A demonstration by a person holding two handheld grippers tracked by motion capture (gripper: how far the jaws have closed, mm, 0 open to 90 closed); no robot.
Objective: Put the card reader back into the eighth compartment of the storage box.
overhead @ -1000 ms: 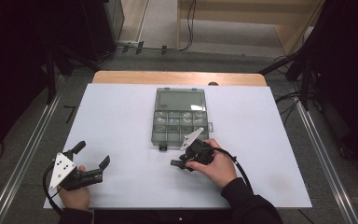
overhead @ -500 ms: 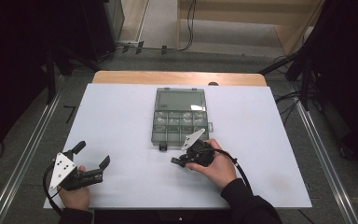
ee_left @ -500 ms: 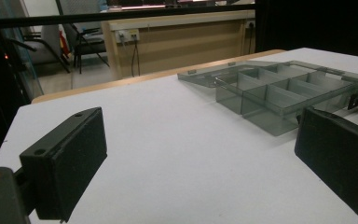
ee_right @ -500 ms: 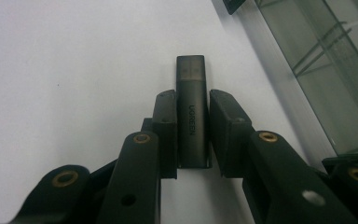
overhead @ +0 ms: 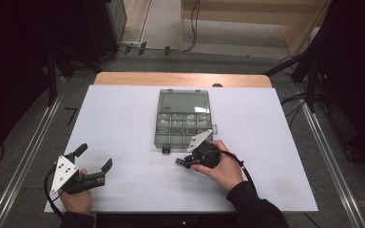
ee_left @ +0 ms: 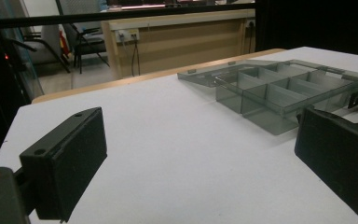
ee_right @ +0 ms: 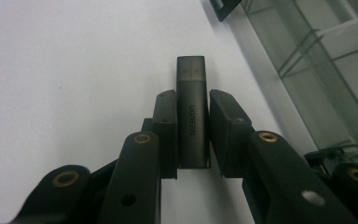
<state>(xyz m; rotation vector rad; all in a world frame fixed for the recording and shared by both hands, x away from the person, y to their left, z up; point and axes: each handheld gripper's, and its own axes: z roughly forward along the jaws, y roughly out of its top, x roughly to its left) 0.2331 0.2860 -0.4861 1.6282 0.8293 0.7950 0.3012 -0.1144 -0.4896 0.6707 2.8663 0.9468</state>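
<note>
Beside the organizer box edge, right gripper jaws clenched on adapter, left gripper jaws released.

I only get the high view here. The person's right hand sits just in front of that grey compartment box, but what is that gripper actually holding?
Observer: In the right gripper view, the right gripper is shut on a small dark USB adapter, one jaw on each long side.
Operator: Any marking on it?
Observer: Yes, the word UGREEN runs along its top face.
Operator: Is it lifted or down on the table?
Observer: I cannot tell; the white table lies right behind it, and its translucent capped end points away from the hand.
Operator: And the other gripper, near the left corner?
Observer: The left gripper is open with nothing between its jaws, facing the open compartment box.
</note>
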